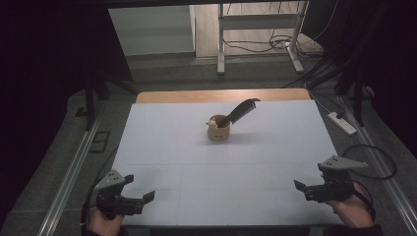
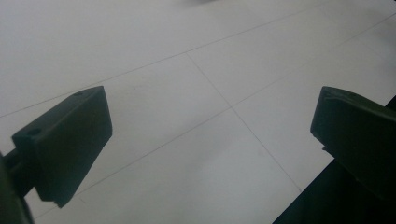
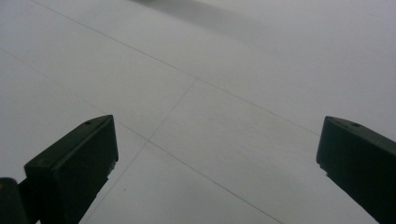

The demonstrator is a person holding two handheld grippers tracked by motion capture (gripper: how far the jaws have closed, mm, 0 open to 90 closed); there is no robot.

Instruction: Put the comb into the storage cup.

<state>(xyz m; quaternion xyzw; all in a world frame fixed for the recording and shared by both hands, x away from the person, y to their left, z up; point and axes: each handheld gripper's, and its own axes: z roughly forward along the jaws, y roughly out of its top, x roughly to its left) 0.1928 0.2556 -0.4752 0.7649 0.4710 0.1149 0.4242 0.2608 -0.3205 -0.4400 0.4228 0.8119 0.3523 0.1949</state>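
Observation:
A small round wooden cup (image 1: 218, 129) stands near the middle of the white table (image 1: 162, 147), toward the far side. A black comb (image 1: 239, 111) leans out of it to the upper right, and a small pale figure sits at its left rim. My left gripper (image 1: 139, 188) rests at the near left corner, open and holding nothing; in the left gripper view (image 2: 210, 135) its jaws stand wide apart over bare table. My right gripper (image 1: 299, 185) sits at the near right corner, also open and holding nothing, with jaws spread wide in the right gripper view (image 3: 217, 149).
The white table top has thin seam lines and a wooden strip (image 1: 221, 95) along its far edge. Metal rails (image 1: 74, 167) run along both sides. A power strip (image 1: 342, 123) and cables (image 1: 275, 44) lie on the floor beyond, near a desk frame.

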